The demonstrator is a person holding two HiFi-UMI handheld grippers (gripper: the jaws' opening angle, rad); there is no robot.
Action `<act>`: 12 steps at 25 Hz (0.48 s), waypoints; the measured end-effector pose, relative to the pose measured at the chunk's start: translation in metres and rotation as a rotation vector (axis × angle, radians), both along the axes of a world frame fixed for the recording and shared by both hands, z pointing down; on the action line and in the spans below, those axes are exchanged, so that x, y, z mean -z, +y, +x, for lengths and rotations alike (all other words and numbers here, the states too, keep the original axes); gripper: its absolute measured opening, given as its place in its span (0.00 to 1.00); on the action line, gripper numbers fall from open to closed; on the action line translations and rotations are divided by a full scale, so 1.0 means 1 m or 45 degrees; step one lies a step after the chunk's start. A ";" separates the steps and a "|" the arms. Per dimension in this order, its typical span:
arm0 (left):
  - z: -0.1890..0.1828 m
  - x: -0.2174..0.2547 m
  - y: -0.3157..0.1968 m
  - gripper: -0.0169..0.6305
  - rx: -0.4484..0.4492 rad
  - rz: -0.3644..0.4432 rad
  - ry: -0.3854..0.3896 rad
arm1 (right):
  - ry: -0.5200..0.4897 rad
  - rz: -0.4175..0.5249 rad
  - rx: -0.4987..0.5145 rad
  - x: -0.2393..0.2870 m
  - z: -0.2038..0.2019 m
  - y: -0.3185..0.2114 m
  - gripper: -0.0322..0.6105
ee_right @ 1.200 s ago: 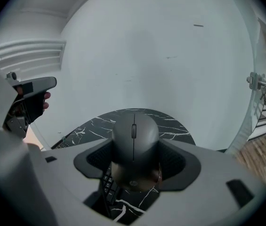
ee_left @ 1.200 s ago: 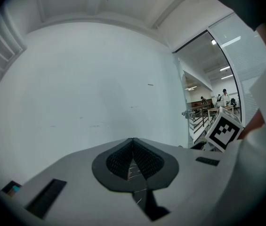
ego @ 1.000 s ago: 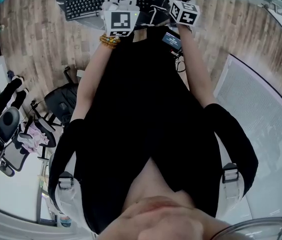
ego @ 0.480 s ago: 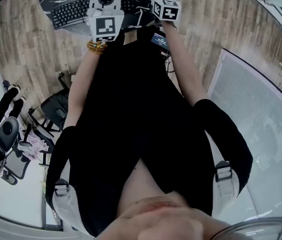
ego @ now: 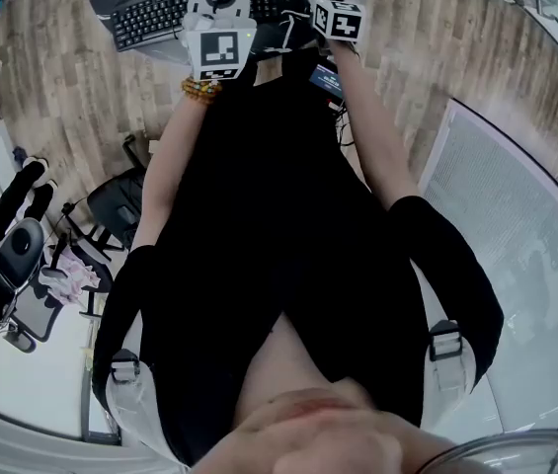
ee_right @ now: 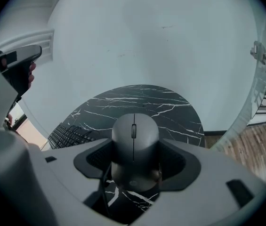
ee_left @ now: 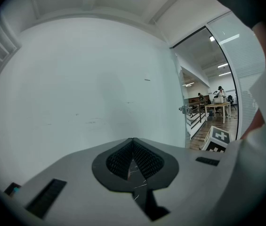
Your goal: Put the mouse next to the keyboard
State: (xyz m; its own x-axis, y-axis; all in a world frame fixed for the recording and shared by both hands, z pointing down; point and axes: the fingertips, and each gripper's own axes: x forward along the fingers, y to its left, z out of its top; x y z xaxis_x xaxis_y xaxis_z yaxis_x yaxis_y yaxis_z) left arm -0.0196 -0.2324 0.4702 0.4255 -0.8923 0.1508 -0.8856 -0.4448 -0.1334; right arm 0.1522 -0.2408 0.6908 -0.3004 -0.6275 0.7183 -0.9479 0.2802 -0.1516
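The right gripper (ee_right: 133,160) is clasping the mouse (ee_right: 134,138) above the surface (ee_right: 170,112), probably next lowering it beside the keyboard (ee_right: 69,134), while the left gripper (ee_left: 133,161) is idling closed.

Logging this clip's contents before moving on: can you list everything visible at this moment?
mouse: one, grey, in the right hand-held gripper, above the table
keyboard: one, black, on the table
table: one, round, black marble pattern
office chairs: at least two, black, floor at left
bracelet: one, amber beads, left wrist
left hand-held gripper: one, white, jaws together, empty
right hand-held gripper: one, white, shut on the mouse
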 end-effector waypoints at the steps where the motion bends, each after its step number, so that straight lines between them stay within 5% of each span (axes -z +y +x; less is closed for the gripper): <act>1: 0.000 0.000 0.000 0.05 0.001 -0.001 0.001 | -0.002 -0.009 0.000 -0.003 -0.001 0.001 0.49; 12: -0.004 -0.012 0.004 0.05 0.017 -0.025 -0.013 | -0.009 -0.114 -0.009 -0.036 -0.004 0.006 0.49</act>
